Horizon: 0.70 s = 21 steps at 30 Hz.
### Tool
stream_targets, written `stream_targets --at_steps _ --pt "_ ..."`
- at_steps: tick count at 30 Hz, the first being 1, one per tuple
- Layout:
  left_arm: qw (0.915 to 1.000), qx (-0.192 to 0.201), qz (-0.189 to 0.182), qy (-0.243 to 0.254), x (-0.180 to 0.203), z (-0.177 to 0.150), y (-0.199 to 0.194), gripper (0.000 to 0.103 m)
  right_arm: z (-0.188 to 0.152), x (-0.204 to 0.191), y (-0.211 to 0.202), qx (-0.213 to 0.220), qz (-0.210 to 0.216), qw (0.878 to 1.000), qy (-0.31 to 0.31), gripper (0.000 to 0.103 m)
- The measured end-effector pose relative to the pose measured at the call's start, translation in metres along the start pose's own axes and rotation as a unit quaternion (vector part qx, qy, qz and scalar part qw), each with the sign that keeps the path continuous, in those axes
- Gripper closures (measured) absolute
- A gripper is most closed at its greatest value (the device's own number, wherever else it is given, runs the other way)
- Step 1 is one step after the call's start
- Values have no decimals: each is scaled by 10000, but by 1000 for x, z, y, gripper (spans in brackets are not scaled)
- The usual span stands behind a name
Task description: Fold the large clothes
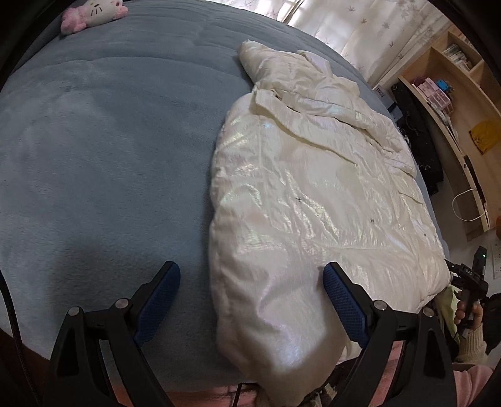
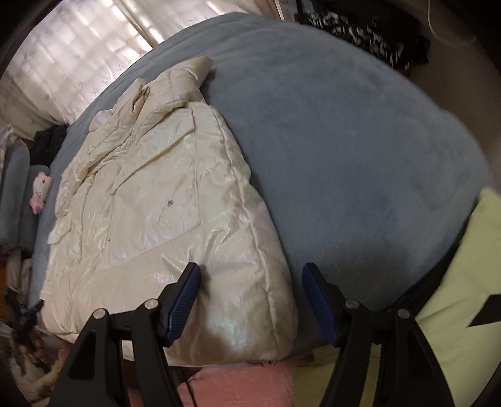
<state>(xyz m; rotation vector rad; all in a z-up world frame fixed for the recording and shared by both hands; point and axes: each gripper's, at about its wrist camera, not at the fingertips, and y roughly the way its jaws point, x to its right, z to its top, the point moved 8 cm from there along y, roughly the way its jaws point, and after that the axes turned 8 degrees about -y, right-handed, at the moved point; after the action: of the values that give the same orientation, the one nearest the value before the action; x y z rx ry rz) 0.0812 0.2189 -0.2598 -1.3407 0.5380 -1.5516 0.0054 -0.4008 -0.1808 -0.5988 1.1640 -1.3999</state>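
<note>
Lying spread on the bed (image 1: 94, 141), a cream puffy coat (image 1: 307, 194) stretched ahead of both tools, its collar end farthest from them. The left tool (image 1: 250, 281) hovered with its fingers wide apart, the coat's near hem between and just beyond them. The right tool (image 2: 250, 281) was likewise spread, gripping nothing, the coat's corner by its left finger and bare blue blanket ahead of its right. A pink-and-white plush toy (image 1: 94, 14) sat far ahead of the left tool. Curtains (image 1: 360, 18) and wooden shelves (image 1: 454, 78) stood beyond the coat.
</note>
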Motion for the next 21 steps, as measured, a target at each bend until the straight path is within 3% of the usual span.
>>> stream_targets --at_steps 6,13,16,17,18,19,21 --pt "9999 -42 -136 -4 9 -3 9 8 -10 -9 9 -53 784 9967 197 34" --pt "9998 -39 -160 110 30 -5 25 5 -13 -30 15 38 832 9965 -88 34" --pt "9998 62 -53 202 42 -6 29 6 -12 -38 17 71 756 9969 -181 39" --pt "9997 115 21 232 45 -6 29 8 -12 -40 16 79 733 9970 -220 48" --pt "9994 194 139 247 48 -5 28 17 -11 -44 14 110 787 9966 -238 61" --pt "9992 243 218 244 50 -4 27 37 -10 -46 12 136 833 9961 -242 66" --pt "9986 305 342 260 54 -3 23 63 -7 -50 7 211 716 9967 -303 76"
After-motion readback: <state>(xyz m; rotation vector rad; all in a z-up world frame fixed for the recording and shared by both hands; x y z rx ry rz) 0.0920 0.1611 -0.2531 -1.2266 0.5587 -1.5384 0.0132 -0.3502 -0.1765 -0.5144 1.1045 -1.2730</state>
